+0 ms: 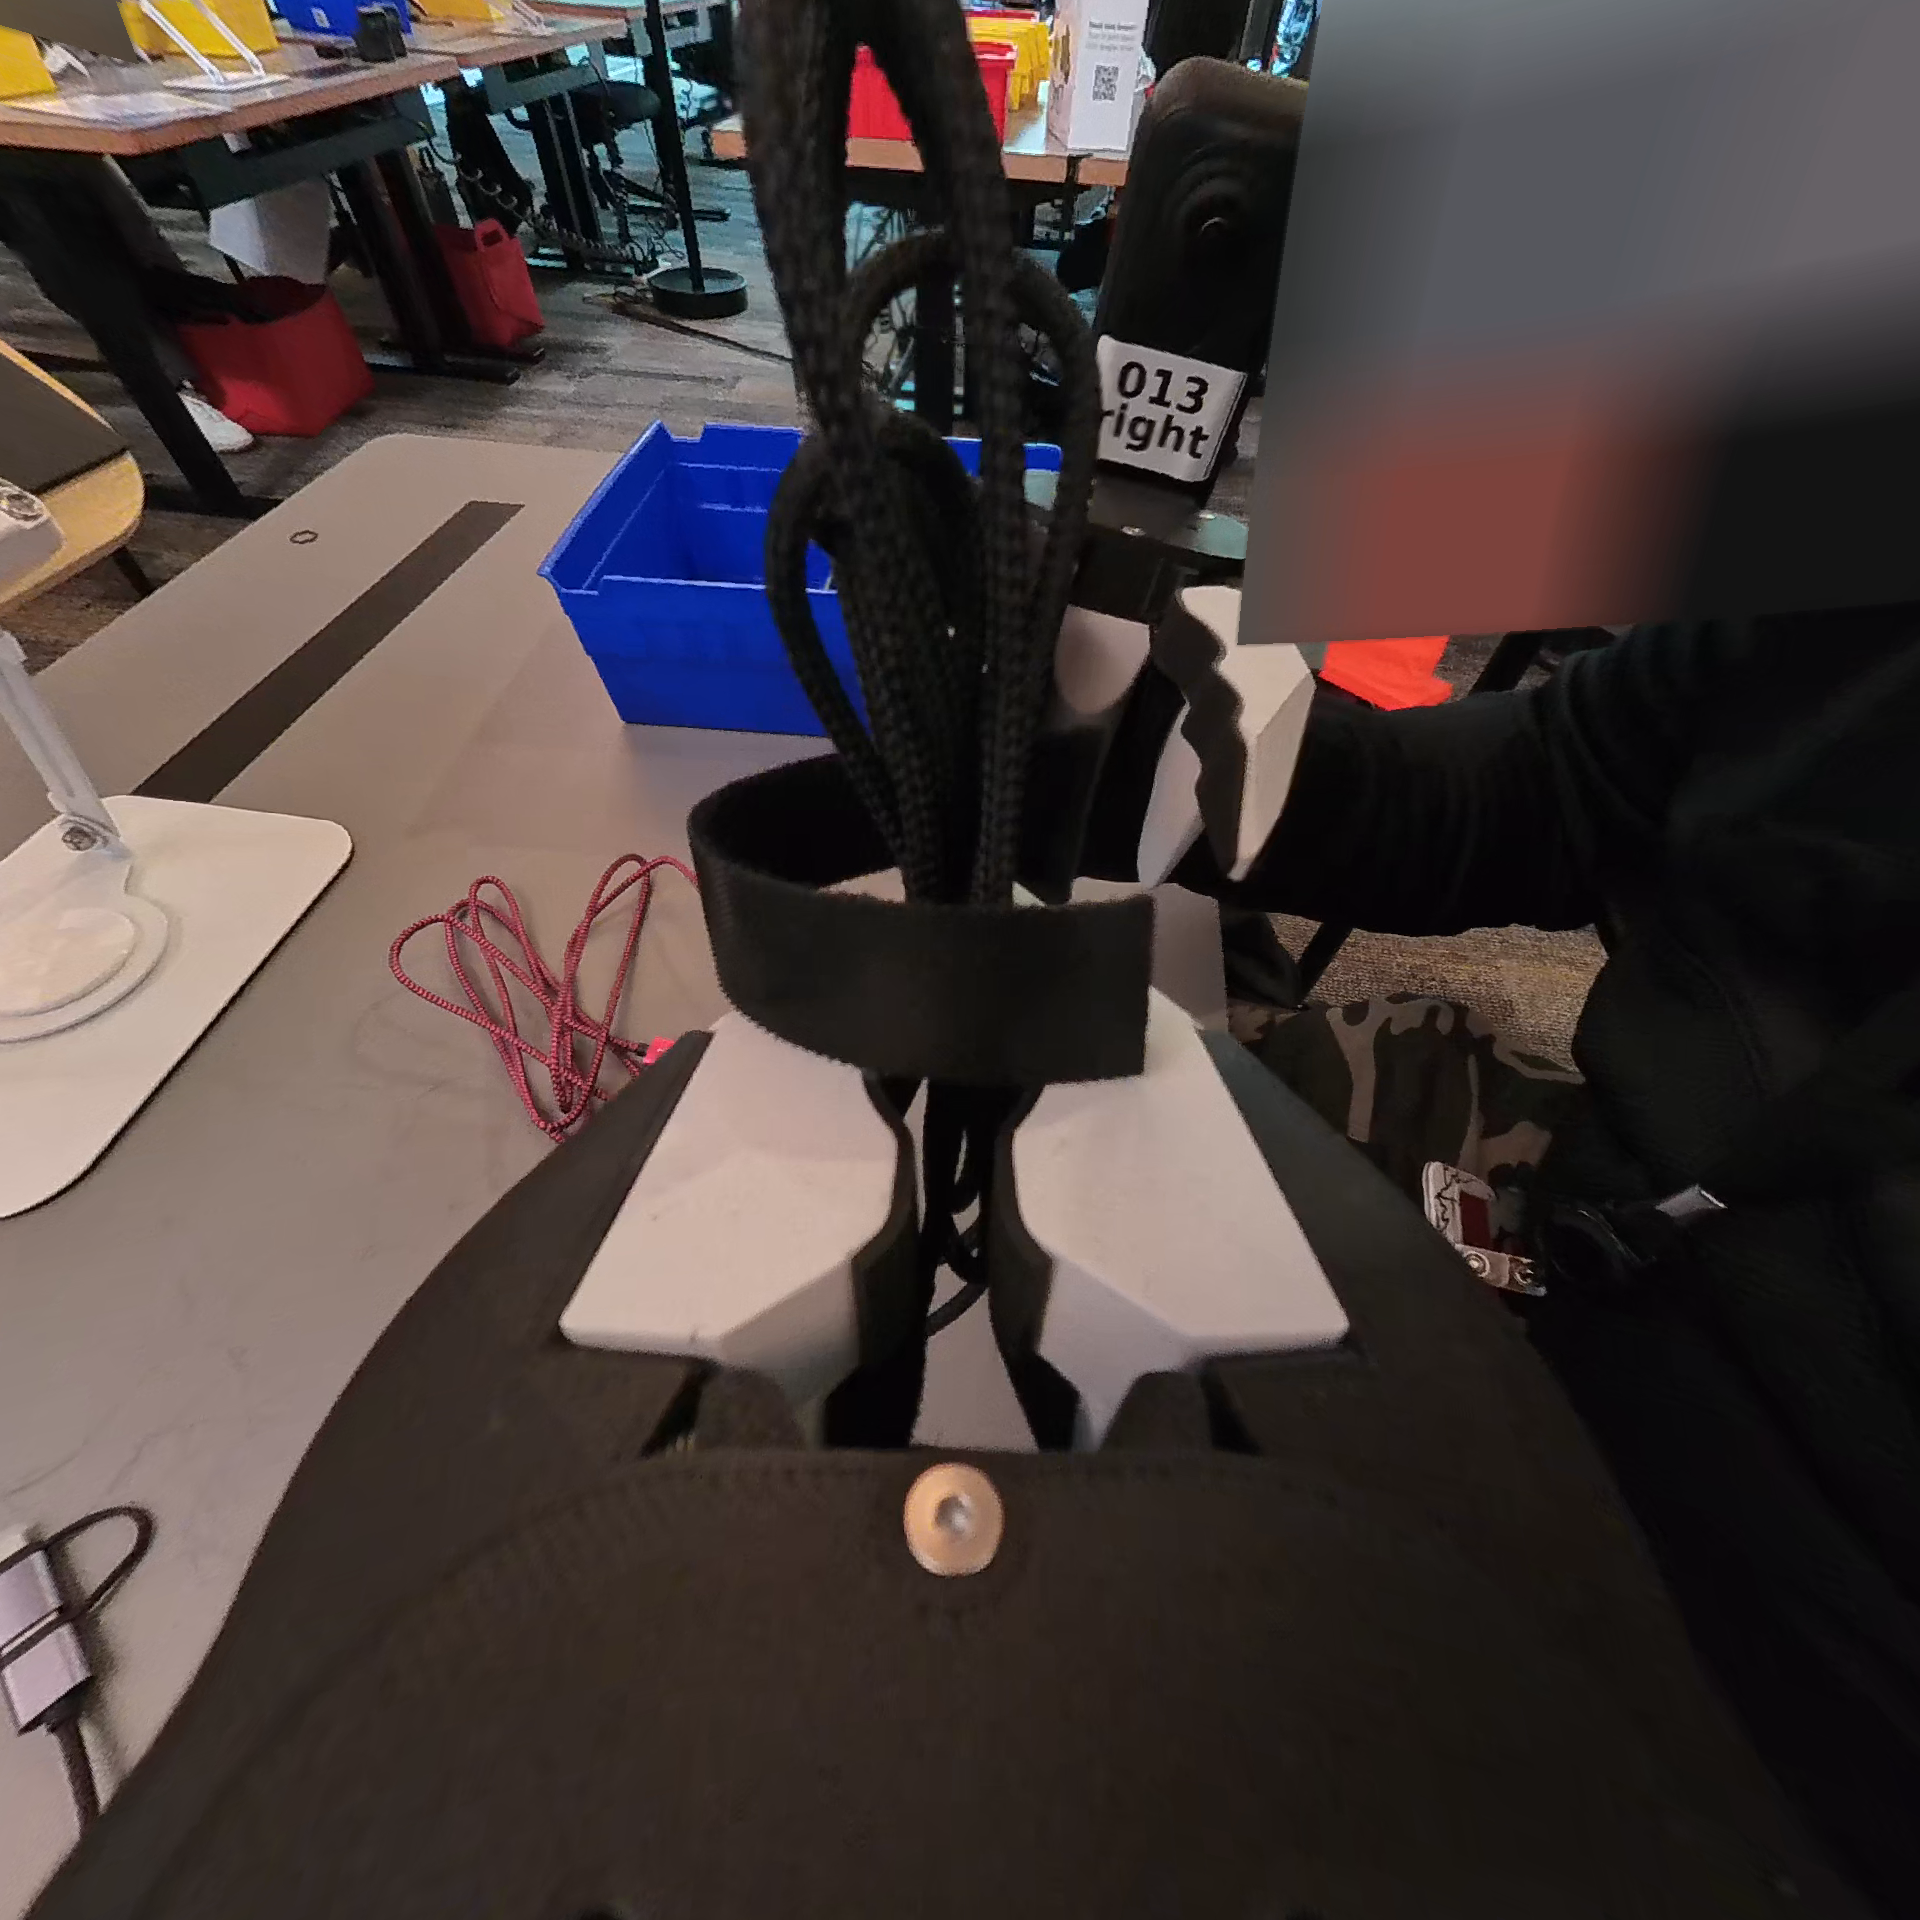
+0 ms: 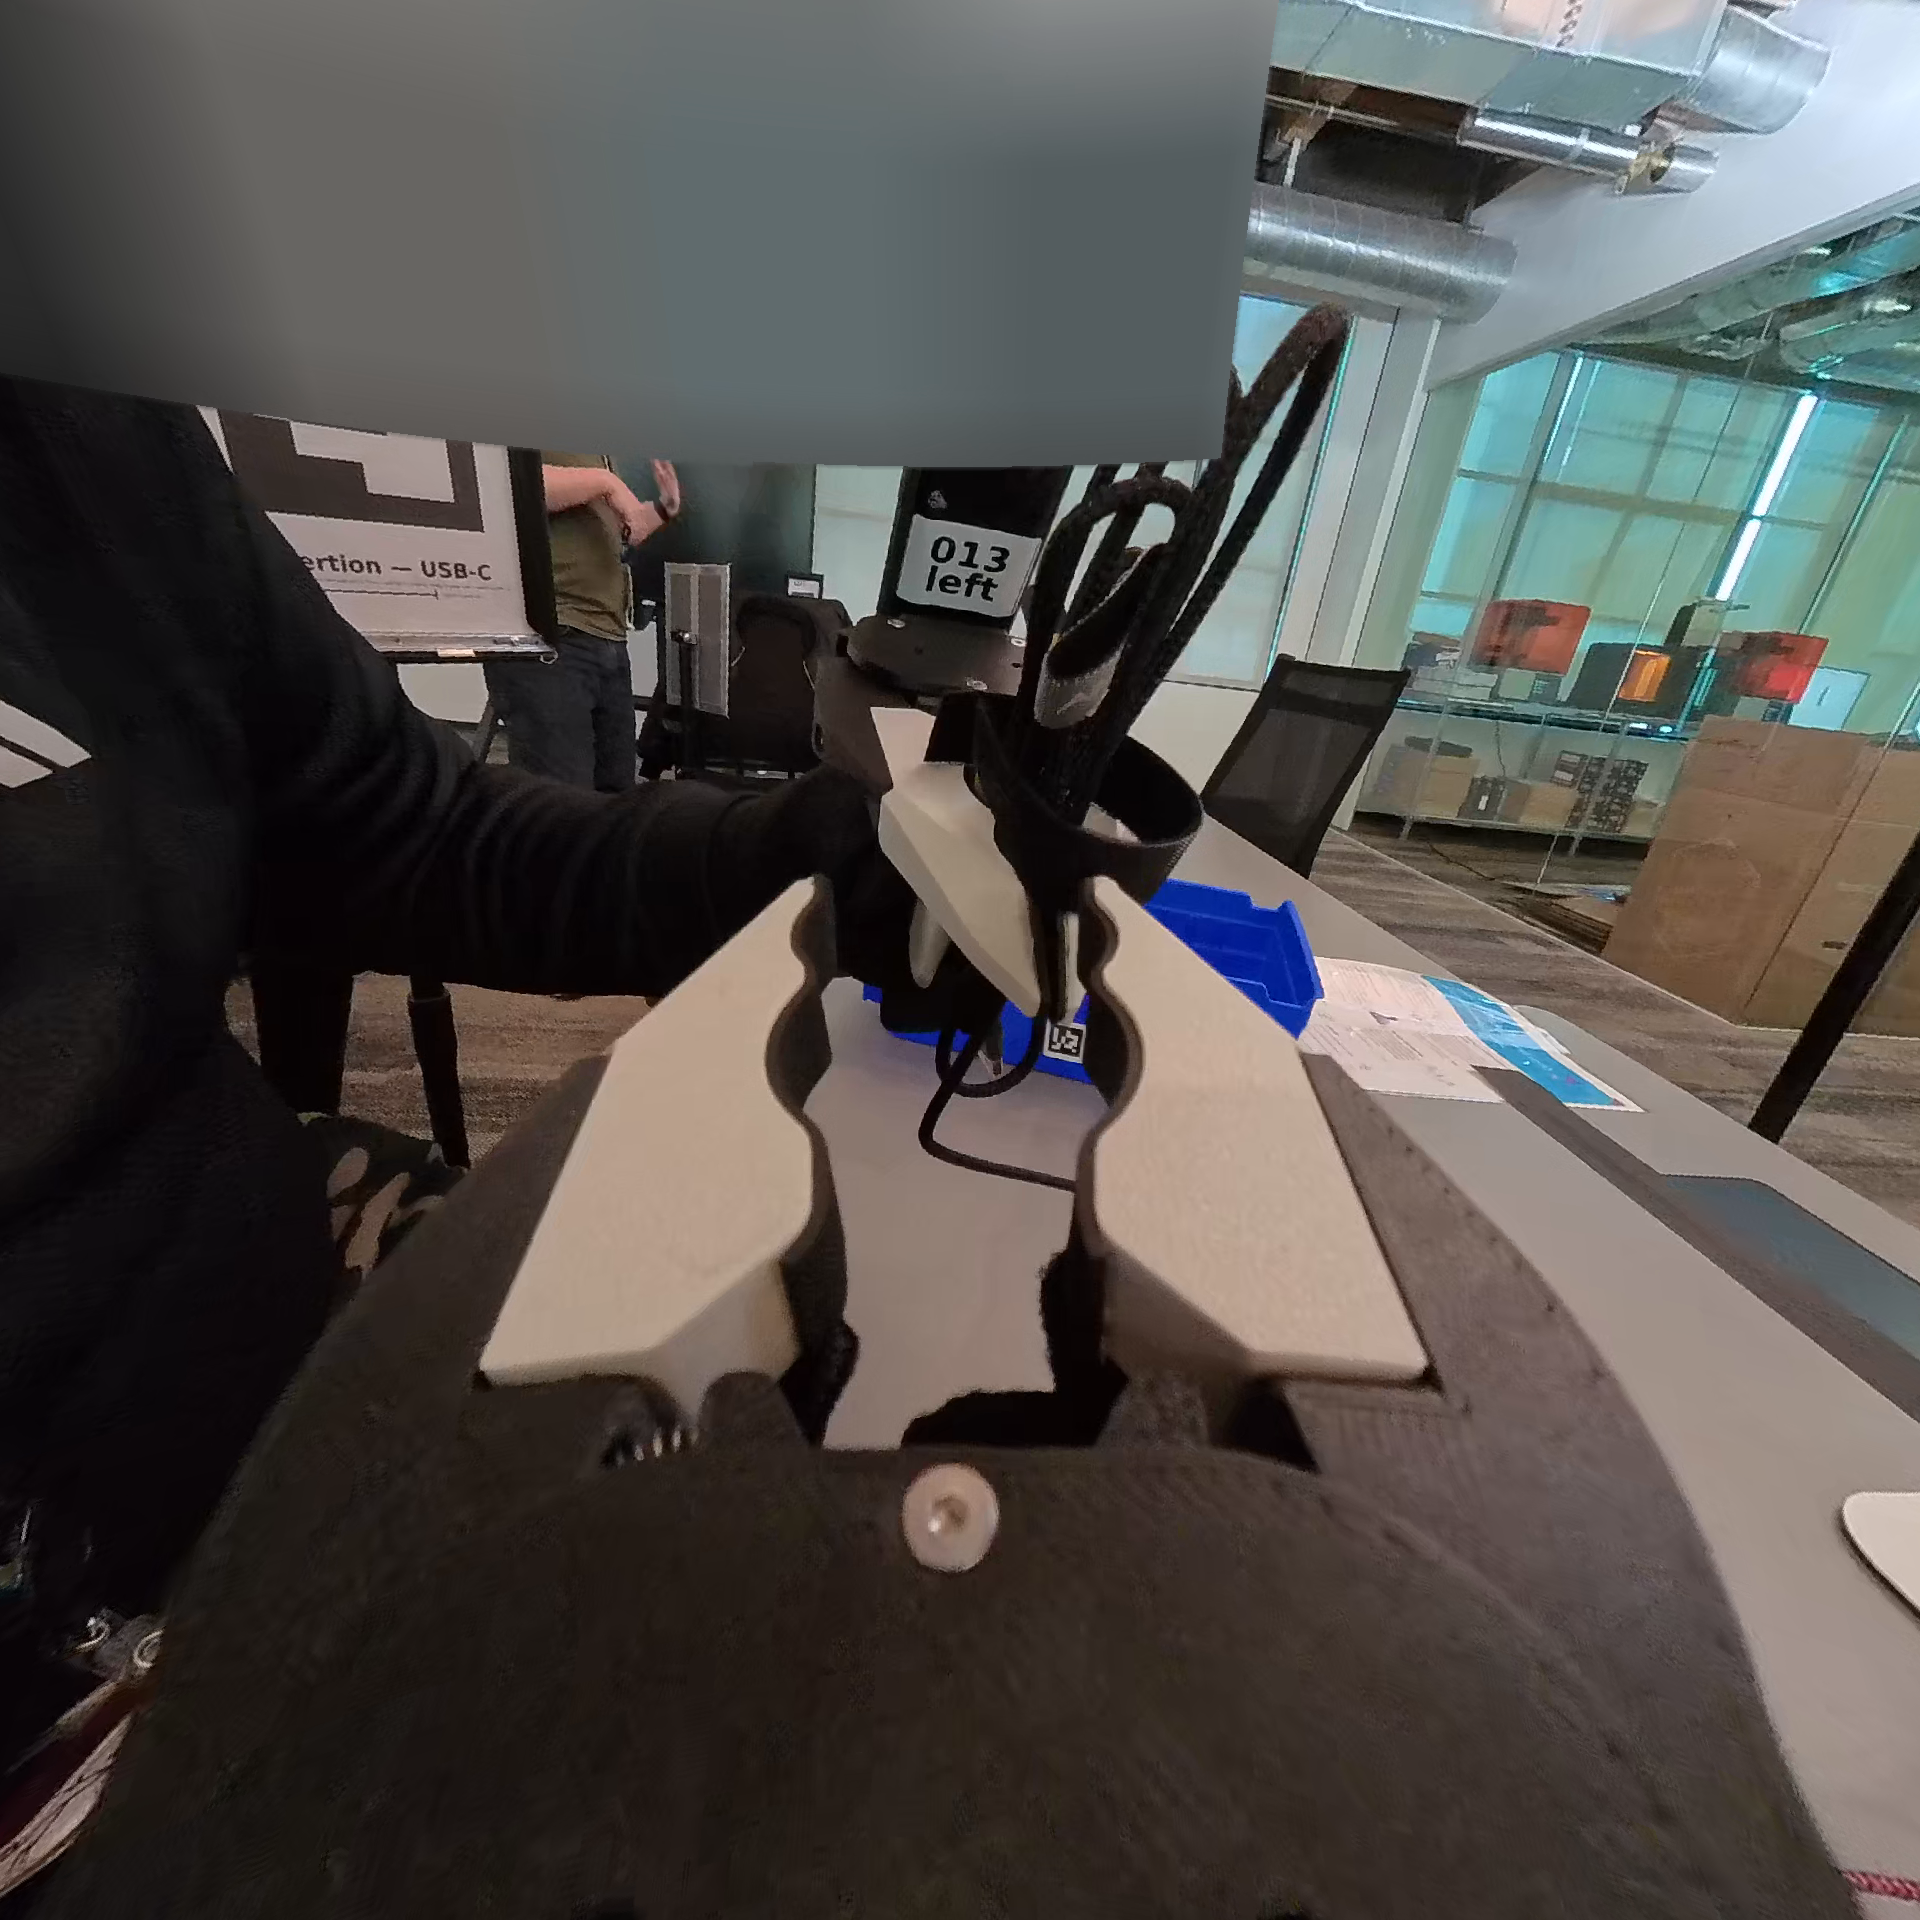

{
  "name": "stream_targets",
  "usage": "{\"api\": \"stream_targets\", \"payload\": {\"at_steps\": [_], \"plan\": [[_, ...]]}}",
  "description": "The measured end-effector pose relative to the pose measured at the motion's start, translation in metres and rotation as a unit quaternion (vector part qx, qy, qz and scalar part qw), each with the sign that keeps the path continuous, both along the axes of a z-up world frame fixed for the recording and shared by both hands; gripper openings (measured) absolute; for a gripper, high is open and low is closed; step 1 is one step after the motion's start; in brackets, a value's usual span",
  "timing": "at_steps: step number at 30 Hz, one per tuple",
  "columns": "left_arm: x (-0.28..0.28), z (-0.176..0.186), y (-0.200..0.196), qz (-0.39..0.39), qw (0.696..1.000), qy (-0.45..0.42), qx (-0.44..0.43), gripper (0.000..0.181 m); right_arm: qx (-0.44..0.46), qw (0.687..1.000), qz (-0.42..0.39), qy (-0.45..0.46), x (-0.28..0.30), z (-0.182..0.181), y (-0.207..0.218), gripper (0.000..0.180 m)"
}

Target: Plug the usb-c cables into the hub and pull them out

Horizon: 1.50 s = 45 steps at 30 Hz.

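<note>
between left gripper [image 1: 951,1081] jaws, clamped: black cable bundle [image 1: 925,623]. only left view shows red cable [image 1: 540,987], hub [image 1: 36,1621] at surface's near edge; right gripper [image 2: 951,997] jaws wide.

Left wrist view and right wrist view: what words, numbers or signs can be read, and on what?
I do not copy wording; these things bear it.
White sticker: bold print, legible.
White box: print and a square code, too small.
White tag: bold print, legible.
Poster: large print, partly hidden.
Papers: too small to read.
</note>
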State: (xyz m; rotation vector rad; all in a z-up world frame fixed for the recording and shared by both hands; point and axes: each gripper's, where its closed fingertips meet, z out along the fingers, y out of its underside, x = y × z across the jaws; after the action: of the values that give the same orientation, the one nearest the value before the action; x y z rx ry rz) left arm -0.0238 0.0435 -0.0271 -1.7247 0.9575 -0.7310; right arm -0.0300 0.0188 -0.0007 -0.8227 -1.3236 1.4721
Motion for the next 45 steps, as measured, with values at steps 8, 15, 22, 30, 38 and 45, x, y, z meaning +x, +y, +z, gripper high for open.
{"api": "stream_targets", "payload": {"at_steps": [8,15,22,30,38,45], "plan": [[-0.012,0.003,0.018,0.080,0.994,0.041,0.064,0.000,0.001,0.999,-0.050,-0.018,0.000,0.015,-0.008,0.025],[-0.018,0.004,0.026,0.135,0.982,0.074,0.107,0.000,-0.015,0.994,-0.092,-0.055,-0.032,0.015,-0.014,0.017],[-0.023,0.006,0.029,0.158,0.977,0.076,0.119,0.000,-0.012,0.992,-0.107,-0.065,-0.046,0.019,-0.015,0.000],[-0.028,0.010,0.031,0.164,0.978,0.057,0.116,0.000,-0.004,0.993,-0.101,-0.065,-0.044,0.019,-0.016,0.000],[-0.030,0.014,0.032,0.169,0.978,0.040,0.115,0.000,-0.008,0.995,-0.079,-0.068,-0.035,0.017,-0.016,0.000],[-0.030,0.015,0.032,0.171,0.977,0.037,0.119,0.000,-0.018,0.995,-0.069,-0.070,-0.025,0.011,-0.011,0.000]]}}
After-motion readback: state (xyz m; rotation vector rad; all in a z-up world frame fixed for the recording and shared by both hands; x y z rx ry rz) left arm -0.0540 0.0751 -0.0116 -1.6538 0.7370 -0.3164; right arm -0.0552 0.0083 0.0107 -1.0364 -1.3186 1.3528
